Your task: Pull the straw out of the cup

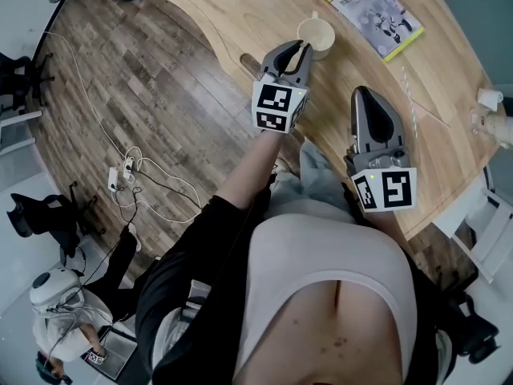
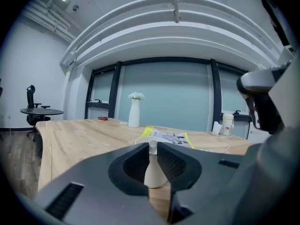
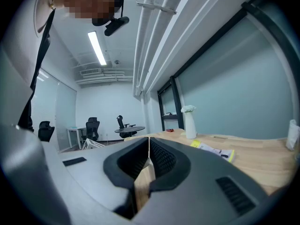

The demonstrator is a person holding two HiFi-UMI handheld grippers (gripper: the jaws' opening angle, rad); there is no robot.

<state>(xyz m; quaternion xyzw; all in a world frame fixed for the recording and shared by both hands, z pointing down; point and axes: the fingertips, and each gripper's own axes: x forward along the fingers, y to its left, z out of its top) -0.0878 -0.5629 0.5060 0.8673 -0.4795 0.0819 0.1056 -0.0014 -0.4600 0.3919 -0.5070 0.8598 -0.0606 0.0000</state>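
Note:
A cream cup [image 1: 321, 32] stands on the wooden table [image 1: 240, 6] near its curved edge. My left gripper [image 1: 302, 51] reaches to the cup's near rim. In the left gripper view its jaws have come together on the white straw [image 2: 152, 146], which sticks up between the pads, with the cup [image 2: 156, 175] showing through the gap below. In the head view the jaws hide the straw. My right gripper [image 1: 369, 95] rests low over the table to the right of the cup. Its jaws meet at the tips [image 3: 149, 139] with nothing between them.
A yellow-edged booklet [image 1: 370, 10] lies just beyond the cup. A white vase with flowers [image 2: 134, 111] and a paper cup [image 2: 227, 124] stand farther back. Small white items [image 1: 490, 99] sit at the table's right end. Cables lie on the floor [image 1: 128, 171] to the left.

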